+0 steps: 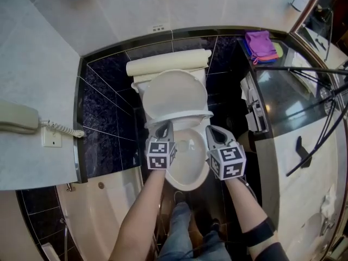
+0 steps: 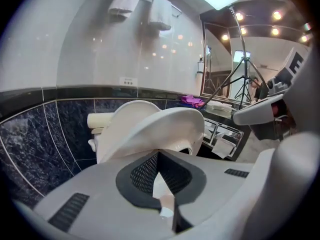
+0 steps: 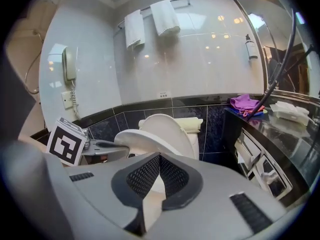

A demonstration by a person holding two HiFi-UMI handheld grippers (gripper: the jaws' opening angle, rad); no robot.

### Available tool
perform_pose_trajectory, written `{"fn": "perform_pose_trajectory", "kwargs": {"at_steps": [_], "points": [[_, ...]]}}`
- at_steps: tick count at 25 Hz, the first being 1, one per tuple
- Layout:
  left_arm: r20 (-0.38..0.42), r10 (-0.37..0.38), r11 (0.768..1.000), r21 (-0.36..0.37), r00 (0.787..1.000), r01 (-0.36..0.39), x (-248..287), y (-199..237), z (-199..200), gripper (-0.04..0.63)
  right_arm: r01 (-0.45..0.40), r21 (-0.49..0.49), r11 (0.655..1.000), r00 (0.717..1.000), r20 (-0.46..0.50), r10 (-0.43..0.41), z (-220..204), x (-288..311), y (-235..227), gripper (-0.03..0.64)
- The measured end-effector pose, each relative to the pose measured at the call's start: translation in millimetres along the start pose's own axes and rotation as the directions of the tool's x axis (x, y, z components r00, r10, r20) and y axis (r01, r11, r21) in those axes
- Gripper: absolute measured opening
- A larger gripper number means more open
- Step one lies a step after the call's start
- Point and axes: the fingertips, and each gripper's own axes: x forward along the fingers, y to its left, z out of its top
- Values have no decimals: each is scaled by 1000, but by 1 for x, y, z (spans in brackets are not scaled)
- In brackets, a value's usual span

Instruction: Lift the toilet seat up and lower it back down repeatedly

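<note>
A white toilet stands against the dark tiled wall, its lid (image 1: 175, 91) leaning back. The toilet seat (image 1: 185, 115) is raised at a slant above the open bowl (image 1: 187, 165). My left gripper (image 1: 162, 129) is shut on the seat's left rim and my right gripper (image 1: 213, 133) is shut on its right rim. In the left gripper view the tilted seat (image 2: 170, 126) runs from the lid (image 2: 125, 115) into the closed jaws (image 2: 159, 170). In the right gripper view the seat (image 3: 132, 138) likewise ends between the closed jaws (image 3: 159, 170), with the left gripper's marker cube (image 3: 65, 141) beyond it.
A wall phone (image 1: 19, 118) hangs at the left. A dark counter (image 1: 283, 91) with a purple cloth (image 1: 260, 45) and black tripod legs (image 1: 315, 69) lies to the right. A bathtub (image 1: 109, 211) is at lower left. The person's legs (image 1: 185, 235) stand before the bowl.
</note>
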Motion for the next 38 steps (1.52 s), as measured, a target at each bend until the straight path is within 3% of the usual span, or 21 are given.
{"fn": "perform_pose_trajectory", "kwargs": {"at_steps": [8,14,29,38], "points": [[14,21,999,23,1000,-22,45,34,37,-12,-22,-91,996,1000,9,23,40,47,6,17],[13,45,998,41,999,-45,62,60,55,-12,-32,-74,997,999,-8,31,47,62,12,17],[29,52,999,11,998,-53,46,76,51,-12,-43,-130,991,999,-11,42,54,81,31,17],[30,49,999,21,998,-49,2,54,52,-12,-48,-122,991,999,-27,45,53,49,36,17]]}}
